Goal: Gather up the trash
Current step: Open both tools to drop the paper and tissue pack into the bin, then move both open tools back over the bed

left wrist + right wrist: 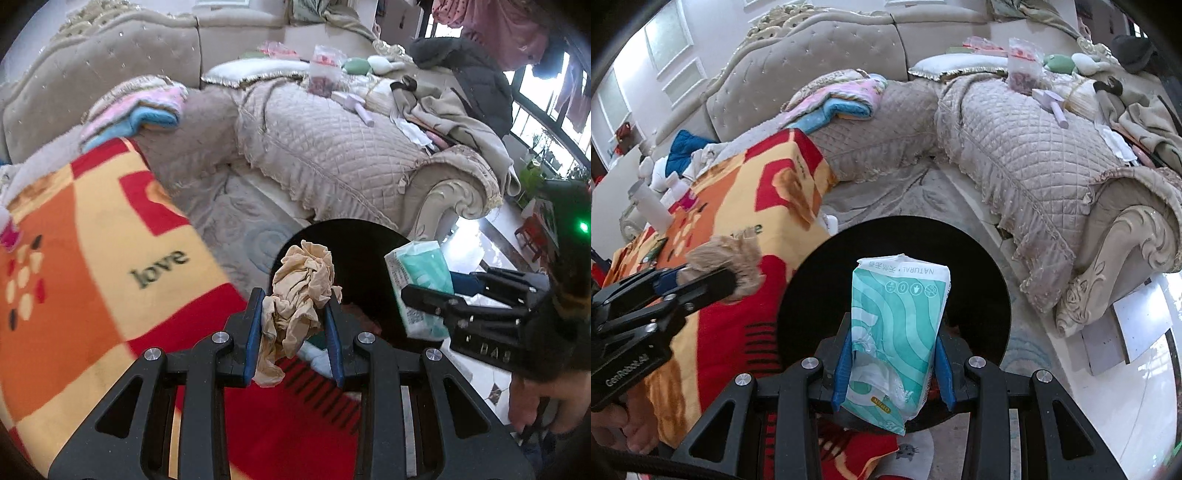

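Blanket: an orange, yellow and red cover (92,258) with the word "love" drapes the surface on the left.
Left claw: the left claw (295,314) is clamped on a crumpled beige tissue (299,295), pinched between its blue pads.
Bin: a round black bin opening (354,251) lies just beyond and below both claws, on the floor beside the covered surface.
Right claw: the right claw (892,350) grips a teal and white tissue pack (897,332), held upright over the bin opening.
Sofa: a beige quilted sofa (332,147), strewn with clothes, curves behind.
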A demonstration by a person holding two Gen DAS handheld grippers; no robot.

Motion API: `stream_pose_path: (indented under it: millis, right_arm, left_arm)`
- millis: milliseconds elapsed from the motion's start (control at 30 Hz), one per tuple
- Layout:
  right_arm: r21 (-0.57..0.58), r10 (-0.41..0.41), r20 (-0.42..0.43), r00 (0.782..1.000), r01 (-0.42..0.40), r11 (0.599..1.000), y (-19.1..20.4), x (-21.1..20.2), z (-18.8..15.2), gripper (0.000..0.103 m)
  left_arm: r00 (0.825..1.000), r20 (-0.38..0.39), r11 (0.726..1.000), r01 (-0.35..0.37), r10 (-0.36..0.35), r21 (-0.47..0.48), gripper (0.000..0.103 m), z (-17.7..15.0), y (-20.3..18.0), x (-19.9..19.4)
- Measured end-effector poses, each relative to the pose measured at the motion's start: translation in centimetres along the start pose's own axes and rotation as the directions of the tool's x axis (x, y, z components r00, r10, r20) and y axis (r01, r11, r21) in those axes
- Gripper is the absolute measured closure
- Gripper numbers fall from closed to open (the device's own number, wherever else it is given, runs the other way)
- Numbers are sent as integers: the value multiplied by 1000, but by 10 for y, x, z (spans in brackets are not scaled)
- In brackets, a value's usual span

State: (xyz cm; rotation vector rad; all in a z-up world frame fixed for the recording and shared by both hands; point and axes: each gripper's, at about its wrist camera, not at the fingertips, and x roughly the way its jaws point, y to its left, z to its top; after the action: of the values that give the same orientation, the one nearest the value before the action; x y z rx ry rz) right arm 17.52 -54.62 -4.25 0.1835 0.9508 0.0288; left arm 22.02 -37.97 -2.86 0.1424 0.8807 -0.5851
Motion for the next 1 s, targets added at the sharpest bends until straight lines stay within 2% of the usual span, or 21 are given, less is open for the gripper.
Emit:
stream_pose_path:
  millis: [67, 100, 133, 233, 433, 567, 700, 800, 867, 1000]
  right_arm:
    - [10, -9, -2, 1000, 9, 1000, -5, 5, 2, 63]
    - [23, -7, -1, 1000, 7, 1000, -9, 8, 3, 56]
    - [36, -7, 1, 1000, 7, 999, -12, 10, 4, 53]
    - [88, -8, -1, 1000, 8, 996, -23, 14, 7, 51]
    - [116, -10, 19, 1000, 8, 993, -25, 0, 6, 51]
    - [118, -7, 40, 999, 2, 993, -13, -19, 4, 51]
    - [61, 9, 60, 998, -13, 998, 24, -38, -2, 51]
    - [5, 51, 57, 997, -52, 999, 62, -41, -10, 49]
    - [-38, 70, 46, 996, -68, 997, 87, -37, -15, 48]
    - [-113, 116, 0, 993, -115, 987, 147, -16, -23, 48]
  left_arm:
    - [999, -28, 1000, 18, -18, 7, 74, 3, -6, 16]
    - [998, -44, 999, 35, -35, 21, 72, 5, -11, 24]
    - [998, -55, 999, 40, -38, 35, 68, 5, -15, 29]
    - [997, -71, 997, 8, -3, 73, 59, 3, -24, 38]
    - [1000, -30, 1000, -4, 5, 30, 46, -5, -5, 12]
    - [1000, -10, 999, -28, 28, -22, 45, -20, 22, -19]
    - [996, 20, 992, -83, 85, -97, 45, -45, 59, -55]
    - [990, 40, 980, -129, 137, -149, 44, -66, 92, -81]
    - [978, 37, 964, -193, 203, -183, 44, -85, 125, -99]
    - [957, 15, 923, -275, 289, -271, 44, -118, 189, -124]
